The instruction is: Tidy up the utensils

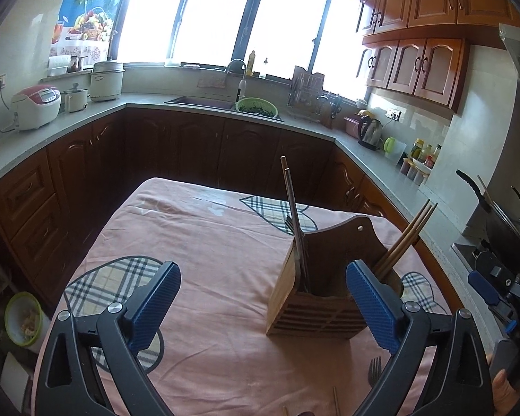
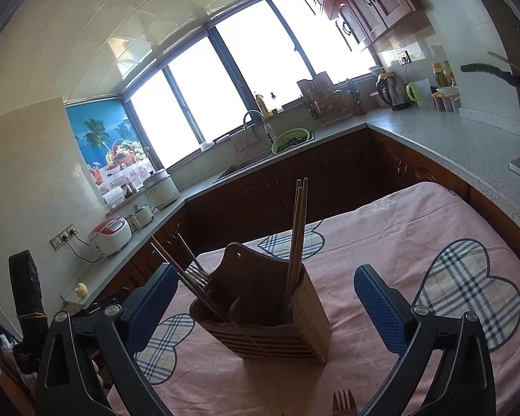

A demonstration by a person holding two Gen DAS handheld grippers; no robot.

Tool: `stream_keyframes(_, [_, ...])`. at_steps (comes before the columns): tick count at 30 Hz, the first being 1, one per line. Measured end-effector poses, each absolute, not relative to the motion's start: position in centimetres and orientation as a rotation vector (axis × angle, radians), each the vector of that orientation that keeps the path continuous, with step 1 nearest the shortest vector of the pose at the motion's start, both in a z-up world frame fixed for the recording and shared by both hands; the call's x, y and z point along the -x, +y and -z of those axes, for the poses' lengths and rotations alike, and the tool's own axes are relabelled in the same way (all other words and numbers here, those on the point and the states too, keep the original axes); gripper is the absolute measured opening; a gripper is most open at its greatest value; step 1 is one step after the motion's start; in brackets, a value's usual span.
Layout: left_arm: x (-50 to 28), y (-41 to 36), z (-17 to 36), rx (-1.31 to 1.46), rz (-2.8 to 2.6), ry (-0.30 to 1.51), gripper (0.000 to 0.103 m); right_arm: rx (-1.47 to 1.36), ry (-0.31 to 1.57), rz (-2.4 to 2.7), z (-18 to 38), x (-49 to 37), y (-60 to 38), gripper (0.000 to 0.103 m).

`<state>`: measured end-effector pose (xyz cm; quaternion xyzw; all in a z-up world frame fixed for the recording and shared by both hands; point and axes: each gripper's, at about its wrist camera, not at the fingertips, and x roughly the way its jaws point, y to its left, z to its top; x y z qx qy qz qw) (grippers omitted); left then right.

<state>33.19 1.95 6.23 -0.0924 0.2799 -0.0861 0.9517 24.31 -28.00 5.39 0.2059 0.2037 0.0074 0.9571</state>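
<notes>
A wooden utensil holder point(image 1: 315, 287) stands on the pink tablecloth point(image 1: 208, 242). It holds wooden chopsticks point(image 1: 405, 239) on its right side and a long-handled metal utensil point(image 1: 294, 215) with a fork on its left. My left gripper point(image 1: 263, 308) is open and empty just before the holder. A loose fork point(image 1: 375, 371) and chopstick tips point(image 1: 335, 400) lie on the cloth near my fingers. In the right wrist view the holder point(image 2: 270, 315) sits between the fingers of my right gripper point(image 2: 267, 312), which is open and empty. A fork point(image 2: 343, 404) lies at the bottom edge.
Kitchen counters point(image 1: 86, 118) wrap around the table, with a rice cooker point(image 1: 36, 105), a sink point(image 1: 204, 100), a kettle point(image 1: 369, 131) and a wok point(image 1: 502, 228) on the stove at right. The right gripper point(image 1: 495, 287) shows at the left view's right edge.
</notes>
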Motion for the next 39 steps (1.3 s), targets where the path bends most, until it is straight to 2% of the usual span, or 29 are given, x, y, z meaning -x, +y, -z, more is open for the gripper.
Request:
stream_keyframes(21, [-20.2,7.0,-3.9,0.279,0.187,0.591,0.098,-0.436,0.438,-0.075,-2.9,-13.8,-23.8,0.103])
stream_keyframes(35, [-11.3,8.3,-2.4,0.234,0.147,0.519,0.098,-0.274,0.361,-0.036,-2.7,-5.8,-20.1,0.103])
stream_keyframes(39, [-9.9,8.0,-1.8,0.186,0.126,0.509,0.102,-0.218,0.348,-0.002,-2.0,-4.2,-19.5,0.103])
